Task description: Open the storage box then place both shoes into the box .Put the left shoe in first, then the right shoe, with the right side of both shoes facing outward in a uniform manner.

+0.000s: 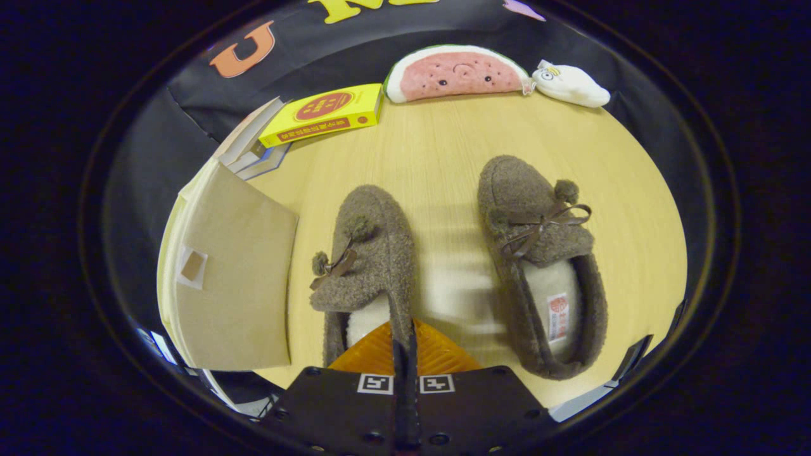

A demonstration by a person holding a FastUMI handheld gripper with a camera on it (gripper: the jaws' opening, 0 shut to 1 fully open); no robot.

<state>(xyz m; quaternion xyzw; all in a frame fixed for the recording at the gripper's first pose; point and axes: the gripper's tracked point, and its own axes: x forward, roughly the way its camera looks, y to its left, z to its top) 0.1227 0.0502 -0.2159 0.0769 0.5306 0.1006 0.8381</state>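
- Gripper view first: the left shoe [370, 253], a fuzzy brown slipper with a bow and pompoms, lies just ahead of the gripper [404, 345], toe pointing away, its heel end reaching back to the fingers.
- The fingers sit almost together, and the slipper's inner side wall near the heel runs straight into the narrow slot between them — they look pinched on that wall, though the contact itself is partly hidden by the fingers' own bulk.
- The right shoe [538, 266] lies off to the gripper's right, apart from the first, also toe-away, its pale lining and a small label showing; nothing touches it.
- The storage box [234, 278] stands to the gripper's left, just beside the left shoe; a tan flap with a small fastening patch faces this way. Whether it is lying open or closed cannot be told from this angle.
- Step in hand, as I judge it: taking up the left shoe — the first of the two to go in.
- The next move calls for lifting the slipper by that soft wall without letting it droop or twist, carrying it leftward to the box, and turning it so its right side faces outward.
- The pile is soft and the wall thin, so the hold may slip if the lift is quick.
- Farther out on the wooden table [443, 145]: a yellow box [326, 114] on some books [250, 149] ahead and left, a watermelon cushion [456, 75] and a small white plush toy [570, 85] at the far edge.
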